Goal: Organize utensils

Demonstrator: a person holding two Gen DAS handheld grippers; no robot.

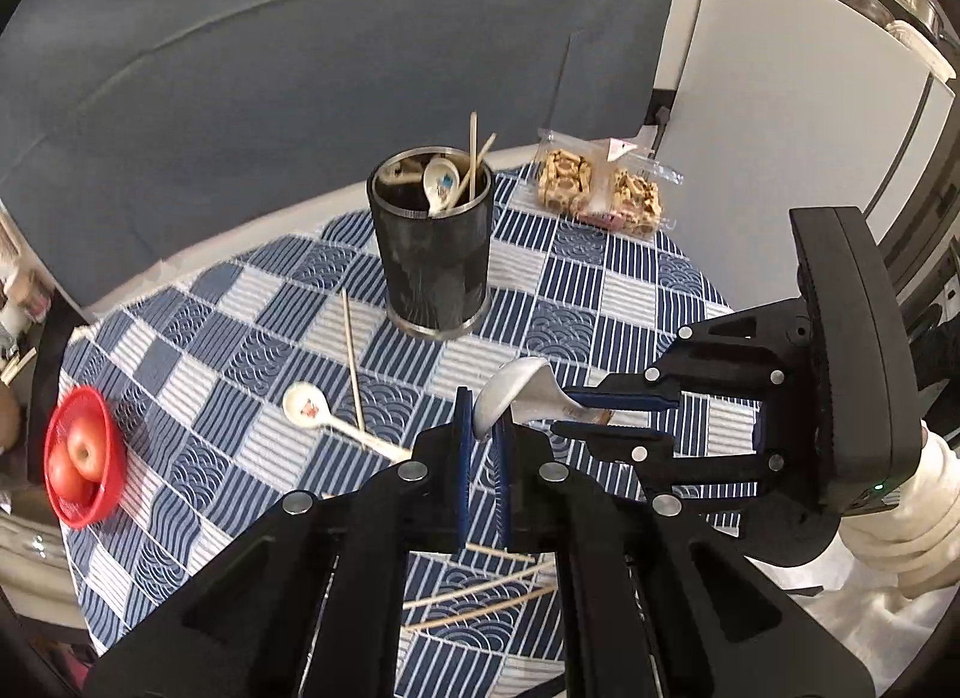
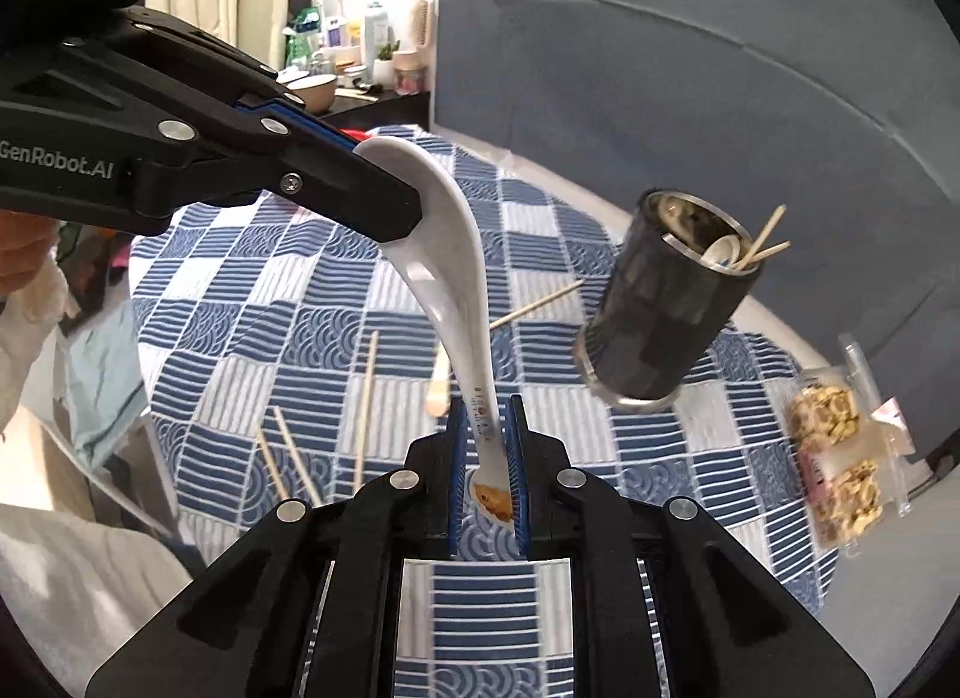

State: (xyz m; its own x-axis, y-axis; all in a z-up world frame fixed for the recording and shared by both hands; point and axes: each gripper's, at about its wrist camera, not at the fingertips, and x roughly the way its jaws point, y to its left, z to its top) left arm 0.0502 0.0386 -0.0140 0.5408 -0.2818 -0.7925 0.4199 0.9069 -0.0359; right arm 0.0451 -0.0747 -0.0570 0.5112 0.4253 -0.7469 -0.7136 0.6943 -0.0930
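A white ceramic spoon (image 2: 456, 278) is held in the air by both grippers. My left gripper (image 1: 483, 434) is shut on its bowl end (image 1: 510, 398); it enters the right wrist view from the left (image 2: 384, 206). My right gripper (image 2: 487, 458) is shut on its handle and shows at the right of the left wrist view (image 1: 606, 416). A dark metal utensil cup (image 1: 432, 254) stands on the checked cloth with a spoon and chopsticks inside; it also shows in the right wrist view (image 2: 666, 302). Another white spoon (image 1: 312, 410) and loose chopsticks (image 1: 354, 356) lie on the cloth.
A red basket with apples (image 1: 84, 458) sits at the table's left edge. Packets of snacks (image 1: 600, 188) lie behind the cup, also seen in the right wrist view (image 2: 840, 458). More chopsticks (image 1: 480, 596) lie near the front. A blue-white checked cloth (image 1: 210, 338) covers the table.
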